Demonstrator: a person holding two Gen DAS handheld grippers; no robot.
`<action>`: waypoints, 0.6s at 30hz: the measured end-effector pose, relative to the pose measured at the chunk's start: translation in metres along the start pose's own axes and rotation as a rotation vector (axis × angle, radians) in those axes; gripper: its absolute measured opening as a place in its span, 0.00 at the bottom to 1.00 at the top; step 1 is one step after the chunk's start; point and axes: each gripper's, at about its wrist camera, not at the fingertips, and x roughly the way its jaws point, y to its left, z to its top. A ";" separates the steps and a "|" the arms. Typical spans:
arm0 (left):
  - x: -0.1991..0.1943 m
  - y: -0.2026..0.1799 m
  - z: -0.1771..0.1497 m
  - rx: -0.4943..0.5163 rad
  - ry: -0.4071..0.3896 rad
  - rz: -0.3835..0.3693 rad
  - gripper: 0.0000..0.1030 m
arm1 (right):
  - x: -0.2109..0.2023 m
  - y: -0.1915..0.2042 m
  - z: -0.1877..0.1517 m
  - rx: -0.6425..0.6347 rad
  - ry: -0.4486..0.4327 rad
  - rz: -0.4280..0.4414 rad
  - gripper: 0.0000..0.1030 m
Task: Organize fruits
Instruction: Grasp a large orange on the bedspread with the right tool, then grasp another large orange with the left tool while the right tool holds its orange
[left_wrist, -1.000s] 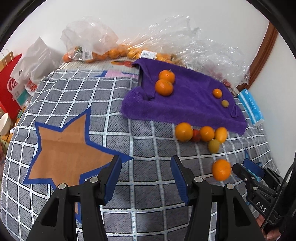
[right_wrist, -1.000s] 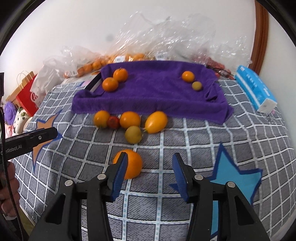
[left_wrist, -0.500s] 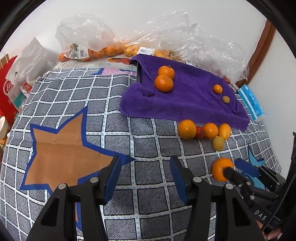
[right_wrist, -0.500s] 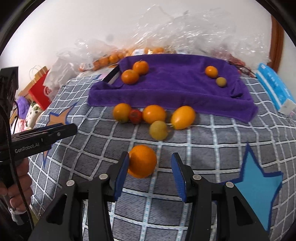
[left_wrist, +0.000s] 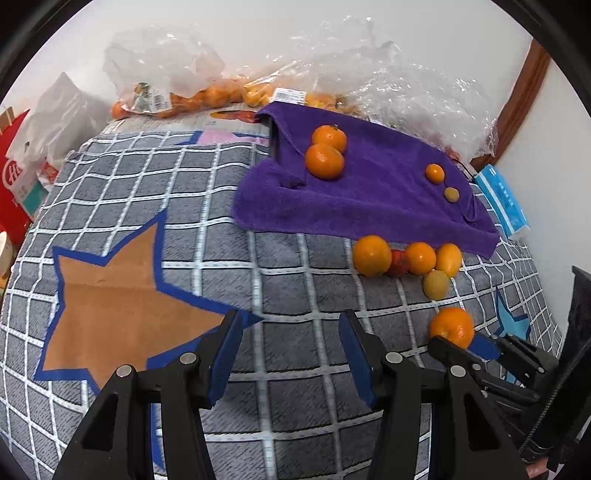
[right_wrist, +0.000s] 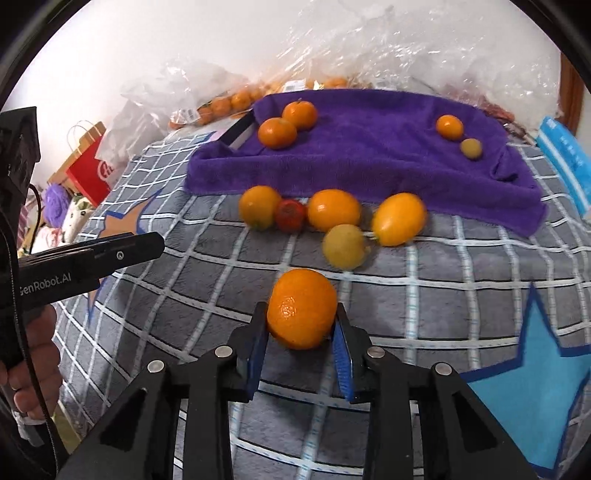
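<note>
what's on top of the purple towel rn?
Four fruits lie on the purple towel: two mandarins touching at its left end, a small orange fruit and a yellow-green one at its right. What lies under it is covered.

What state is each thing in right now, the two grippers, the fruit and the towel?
Right gripper: jaws just closed, pads pressing the near orange.
Left gripper: open, nothing between its jaws.
Near orange: gripped, on the checked blanket.
Purple towel: spread out, four fruits on it.
Five loose fruits: clustered on the blanket before the towel.
</note>
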 end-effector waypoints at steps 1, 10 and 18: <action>0.002 -0.003 0.001 0.004 0.001 -0.005 0.49 | -0.004 -0.006 0.000 0.007 -0.006 -0.012 0.32; 0.027 -0.042 0.018 0.049 0.026 -0.054 0.48 | -0.029 -0.063 -0.004 0.095 -0.030 -0.157 0.32; 0.046 -0.052 0.032 0.056 0.040 -0.069 0.44 | -0.035 -0.093 -0.004 0.152 -0.033 -0.218 0.32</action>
